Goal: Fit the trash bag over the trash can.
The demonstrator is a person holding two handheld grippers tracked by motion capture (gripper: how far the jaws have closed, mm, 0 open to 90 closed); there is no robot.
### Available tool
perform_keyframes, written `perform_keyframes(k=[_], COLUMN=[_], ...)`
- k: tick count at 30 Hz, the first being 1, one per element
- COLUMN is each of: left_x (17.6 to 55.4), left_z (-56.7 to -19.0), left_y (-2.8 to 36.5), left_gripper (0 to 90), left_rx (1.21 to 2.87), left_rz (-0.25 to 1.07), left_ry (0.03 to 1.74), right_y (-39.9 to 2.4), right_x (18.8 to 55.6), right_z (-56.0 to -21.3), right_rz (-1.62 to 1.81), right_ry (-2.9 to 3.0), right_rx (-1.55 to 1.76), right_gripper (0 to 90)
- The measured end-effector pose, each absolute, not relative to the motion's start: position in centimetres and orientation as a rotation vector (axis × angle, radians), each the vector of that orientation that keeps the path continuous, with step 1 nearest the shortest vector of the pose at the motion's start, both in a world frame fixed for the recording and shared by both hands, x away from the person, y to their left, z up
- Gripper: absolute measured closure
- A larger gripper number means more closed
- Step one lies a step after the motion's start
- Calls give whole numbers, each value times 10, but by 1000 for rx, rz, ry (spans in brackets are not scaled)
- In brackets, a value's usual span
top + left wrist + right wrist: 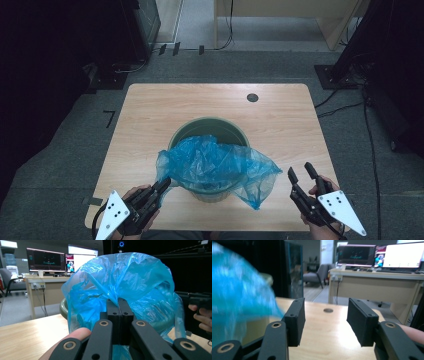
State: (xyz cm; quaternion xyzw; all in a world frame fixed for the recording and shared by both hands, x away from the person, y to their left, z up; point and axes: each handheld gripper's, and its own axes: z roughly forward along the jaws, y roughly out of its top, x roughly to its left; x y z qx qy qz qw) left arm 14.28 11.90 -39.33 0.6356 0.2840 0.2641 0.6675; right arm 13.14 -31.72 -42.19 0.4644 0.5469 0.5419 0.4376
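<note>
A green round bin (210, 125) stands in the middle of the wooden table (150, 115). A blue plastic bag (215, 162) lies crumpled over its near rim and hangs out toward the right. My left gripper (165, 184) is shut on the bag's left edge; in the left gripper view the closed jaws (120, 302) pinch the blue film (130, 277) in front of the bin rim (63, 307). My right gripper (300, 170) sits to the right of the bag, open, apart from it. In the right gripper view (325, 315) nothing is between its pads, and the bag (234, 290) shows blurred at the left.
A dark round cable hole (252, 97) sits in the table's far right part. Black stands and cables (345, 70) lie on the floor to the right of the table. A desk with monitors (47, 260) stands farther off.
</note>
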Motion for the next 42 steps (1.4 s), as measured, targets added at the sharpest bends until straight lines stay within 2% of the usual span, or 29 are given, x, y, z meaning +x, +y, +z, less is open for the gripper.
perform_keyframes(k=[5,13,17,18,19,20,21,23,25,28,29,30,31,33,34,36,38,41,42], left_x=[144,144,143,143,143,143,143,143,144,144,144,144,144,144,143,143,143,143,143], left_z=[-393,-393,-392,-392,-392,-391,-391,-391,-391,-391,-391,-391,-391,-391,-391,-391,-391,-391,-391], left_y=[119,118,119,119,119,119,120,121,121,121,121,121,122,121,121,121,121,122,122], left_gripper=[900,900,899,900,900,900,900,900,900,900,899,900,900,900,899,900,900,900,900], left_rx=[1433,1428,1423,1420,1418,1415,1412,1409,1408,1406,1405,1405,1404,1402,1402,1402,1402,1398,1398], left_rz=[596,599,601,599,599,600,601,600,598,597,596,596,595,589,589,589,590,591,590], left_ry=[641,644,645,645,645,644,645,647,649,650,649,649,649,647,645,642,640,641,641], right_y=[-297,-253,-238,-233,-233,-228,-228,-224,-224,-225,-225,-225,-225,-224,-222,-222,-223,-222,-221], right_x=[116,106,108,109,109,108,108,110,111,114,115,116,116,117,118,119,118,117,118], right_z=[-404,-398,-402,-407,-407,-413,-413,-418,-420,-423,-424,-426,-427,-427,-428,-428,-428,-427,-429], right_rz=[1450,1549,1586,1594,1594,1598,1598,1583,1575,1571,1573,1571,1565,1555,1540,1540,1585,1605,1573], right_ry=[1322,1404,1443,1459,1459,1467,1467,1491,1500,1516,1518,1534,1545,1555,1565,1566,1561,1576,1588], right_rx=[1085,986,974,972,972,960,960,972,973,987,983,970,965,966,969,974,963,954,960], right_gripper=[517,502,432,367,367,300,300,229,229,288,338,473,524,551,622,626,571,371,365])
